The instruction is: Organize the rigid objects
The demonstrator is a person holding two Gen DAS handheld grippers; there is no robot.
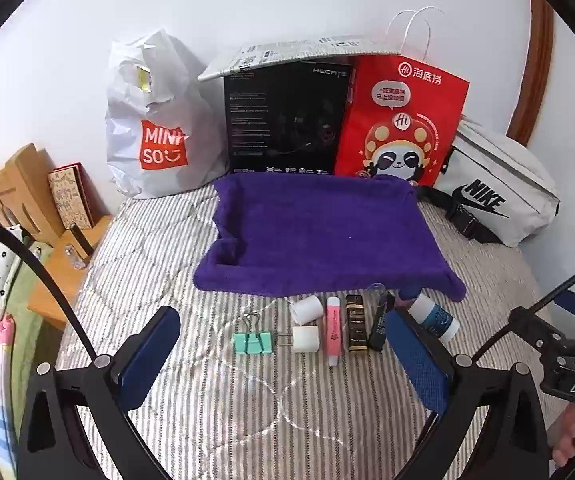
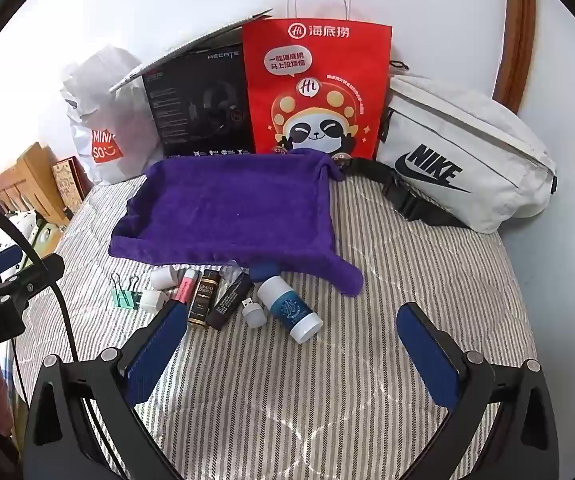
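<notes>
Both tongs, left gripper [image 1: 283, 354] and right gripper [image 2: 291, 346], gape apart; the white-and-blue plastic bottle [image 2: 290, 308] by the purple towel's [image 2: 227, 208] front edge looks light, stiff, slippery, so grip mid-barrel

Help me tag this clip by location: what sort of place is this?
Most likely a bedroom. The work surface is a striped quilted bed cover, a wooden headboard stands at the left edge, and personal bags lean on the wall: a white Nike waist bag and a red paper shopping bag.
</notes>
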